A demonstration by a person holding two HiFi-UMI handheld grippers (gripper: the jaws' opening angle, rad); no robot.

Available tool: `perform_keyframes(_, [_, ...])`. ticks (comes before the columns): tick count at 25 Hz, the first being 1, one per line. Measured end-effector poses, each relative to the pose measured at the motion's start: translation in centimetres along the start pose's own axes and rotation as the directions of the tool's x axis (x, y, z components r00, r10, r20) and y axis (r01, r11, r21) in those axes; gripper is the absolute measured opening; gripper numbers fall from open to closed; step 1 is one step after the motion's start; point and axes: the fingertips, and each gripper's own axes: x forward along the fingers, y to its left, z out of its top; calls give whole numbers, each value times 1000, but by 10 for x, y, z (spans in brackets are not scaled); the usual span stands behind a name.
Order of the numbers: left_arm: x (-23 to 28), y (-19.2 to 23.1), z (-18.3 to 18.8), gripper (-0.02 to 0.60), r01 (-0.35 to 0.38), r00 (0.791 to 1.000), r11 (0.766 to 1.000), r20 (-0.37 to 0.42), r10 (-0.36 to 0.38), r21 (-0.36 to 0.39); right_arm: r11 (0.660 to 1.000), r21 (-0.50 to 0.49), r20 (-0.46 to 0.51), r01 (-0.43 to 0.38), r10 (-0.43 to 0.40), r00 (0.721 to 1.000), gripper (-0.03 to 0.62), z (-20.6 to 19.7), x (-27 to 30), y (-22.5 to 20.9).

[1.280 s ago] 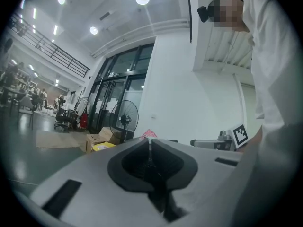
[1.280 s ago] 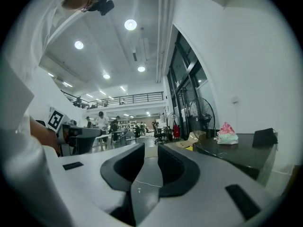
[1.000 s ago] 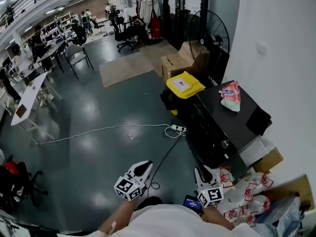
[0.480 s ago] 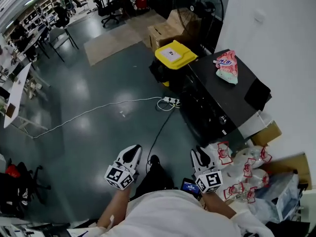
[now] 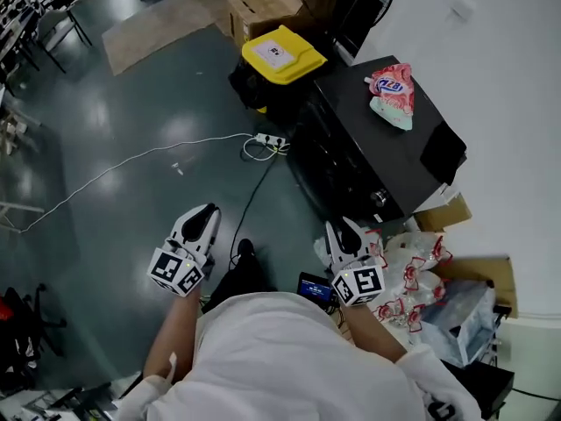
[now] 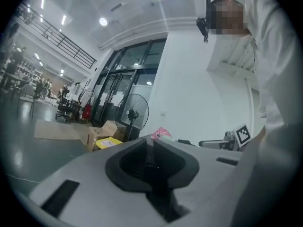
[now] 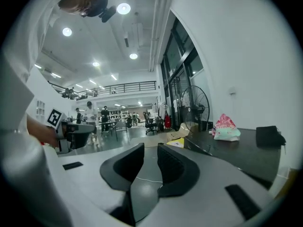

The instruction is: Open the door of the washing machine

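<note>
The black washing machine (image 5: 372,147) stands against the white wall at the right, its dark front (image 5: 337,182) facing the floor space. Its top (image 7: 236,148) also shows in the right gripper view. A pink detergent bag (image 5: 392,86) lies on top. My left gripper (image 5: 207,212) hovers over the floor, well left of the machine. Its jaws are opening by a narrow slit with nothing between them (image 6: 150,143). My right gripper (image 5: 341,228) is just short of the machine's near front corner, open and empty (image 7: 150,148). Neither touches the machine.
A yellow-lidded bin (image 5: 279,55) stands beside the machine's far end. A power strip with white cable (image 5: 267,144) lies on the floor in front. Plastic bags (image 5: 421,266) and a cardboard box (image 5: 486,274) crowd the near right. A standing fan (image 6: 131,115) stands further back.
Both grippers have been carried forward, closer to the washing machine, which now sits nearer and more central in the head view.
</note>
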Motion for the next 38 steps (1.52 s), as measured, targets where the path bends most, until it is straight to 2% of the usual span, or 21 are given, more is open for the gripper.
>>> perform_keyframes(5, [41,56,14,41,49,999,999,5,-49,-16,998,-26,-13,50,-50,999,104,25,51,-4])
perform_keyframes(10, [78,101,17,41,121,992,992,-30,-120,21,993,-66,-28,100,-103,994,104,32,101,-6])
perform_keyframes(15, [113,133,14,41,150,987,989,-60,-150,1,987,-37,-41,154,-155,987,104,30,135,-29])
perform_keyframes(22, [174,179,12,41,147,984,989,-101,-148,-18,986,-7,-35,167,-167,985,101,23,194,-64])
perform_keyframes(26, [223,197,9,41,177,975,984,-138,-174,9,989,5,-24,147,-147,989,101,20,236,-90])
perform_keyframes(29, [270,215,18,44,181,971,984,-160,-178,0,993,14,-34,117,-117,993,100,22,273,-108])
perform_keyframes(32, [314,228,33,48,210,964,978,-168,-205,13,995,17,-41,103,-102,994,98,26,309,-130])
perform_keyframes(38, [387,244,42,52,288,940,957,-198,-276,32,989,26,-24,148,-147,989,95,30,351,-165])
